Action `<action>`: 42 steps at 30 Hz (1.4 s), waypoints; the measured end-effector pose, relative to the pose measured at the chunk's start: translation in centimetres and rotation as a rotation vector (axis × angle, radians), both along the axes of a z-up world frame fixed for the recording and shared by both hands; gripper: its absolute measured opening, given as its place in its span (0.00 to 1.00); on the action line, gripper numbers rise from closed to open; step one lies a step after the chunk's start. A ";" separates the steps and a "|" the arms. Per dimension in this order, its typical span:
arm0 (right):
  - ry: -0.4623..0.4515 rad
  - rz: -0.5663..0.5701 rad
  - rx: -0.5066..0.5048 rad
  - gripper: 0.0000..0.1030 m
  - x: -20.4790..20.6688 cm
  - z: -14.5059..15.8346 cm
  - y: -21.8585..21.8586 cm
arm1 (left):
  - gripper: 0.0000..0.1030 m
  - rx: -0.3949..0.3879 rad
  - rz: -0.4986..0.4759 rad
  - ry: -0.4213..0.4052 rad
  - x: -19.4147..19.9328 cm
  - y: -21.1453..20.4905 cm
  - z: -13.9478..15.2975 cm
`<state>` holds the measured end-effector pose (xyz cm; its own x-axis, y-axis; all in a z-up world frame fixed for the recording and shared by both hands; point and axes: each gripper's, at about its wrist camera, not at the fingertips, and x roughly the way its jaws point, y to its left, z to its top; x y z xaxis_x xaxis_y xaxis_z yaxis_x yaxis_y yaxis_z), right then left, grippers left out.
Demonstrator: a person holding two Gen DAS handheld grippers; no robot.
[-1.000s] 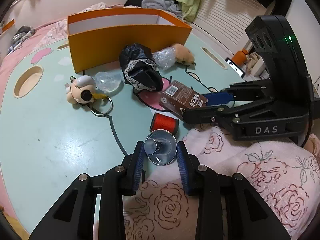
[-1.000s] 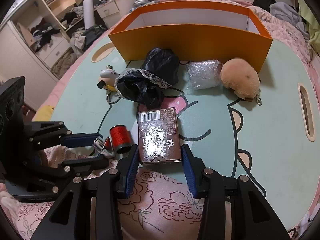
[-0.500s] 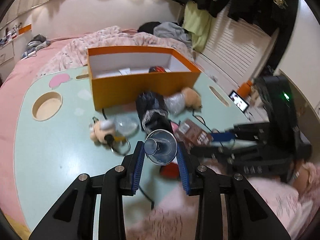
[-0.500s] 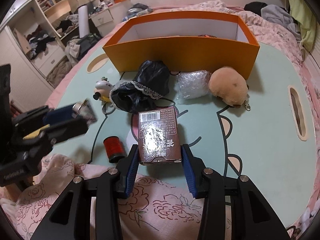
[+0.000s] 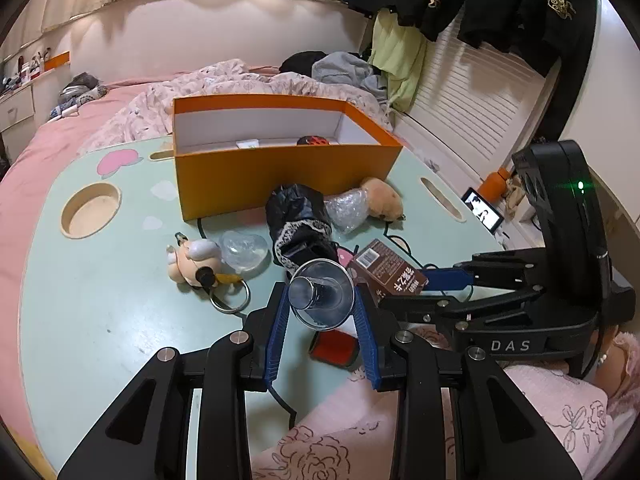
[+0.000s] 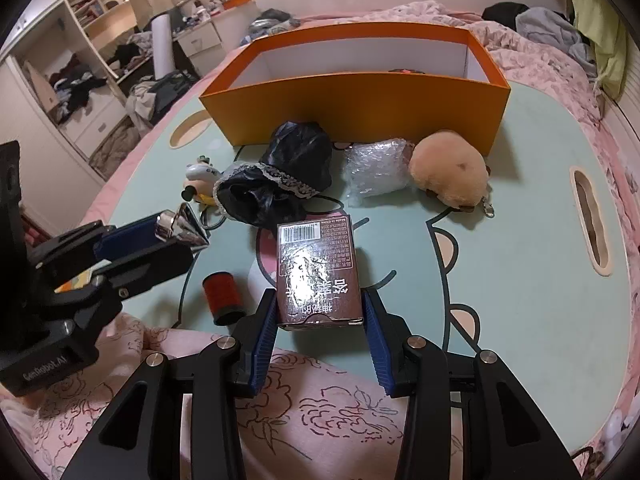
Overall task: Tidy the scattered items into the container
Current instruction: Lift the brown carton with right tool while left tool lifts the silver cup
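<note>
1. Left wrist view shows a mint green table with cartoon prints and cut-out holes, standing on a pink bed; dark clothes hang at the wall behind.
2. An orange box stands open at the far side of the table.
3. The left gripper is clenched on a metal funnel, lifted above the table; its wide mouth points back to the camera, its long axis along the fingers.
4. The right gripper grasps a brown carton at its near end; the long axis points toward the orange box.
5. A red thread spool lies just beside, left of the carton.
</note>
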<state>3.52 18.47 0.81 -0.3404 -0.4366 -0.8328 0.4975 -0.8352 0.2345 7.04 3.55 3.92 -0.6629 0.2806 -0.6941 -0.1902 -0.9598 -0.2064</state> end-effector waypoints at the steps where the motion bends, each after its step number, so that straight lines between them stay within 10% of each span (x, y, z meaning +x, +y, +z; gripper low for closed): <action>1: -0.002 -0.004 0.007 0.40 0.0 -0.1 0.1 | 0.33 -0.002 0.000 -0.001 0.0 0.1 -0.1; 42: -0.007 -0.004 0.015 0.40 -0.3 -0.1 0.0 | 0.33 0.014 0.008 -0.014 0.2 -0.5 -0.2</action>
<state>3.23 18.49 0.68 -0.3365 -0.4229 -0.8414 0.4924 -0.8406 0.2256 7.27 3.06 3.76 -0.6552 0.2855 -0.6995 -0.1797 -0.9582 -0.2227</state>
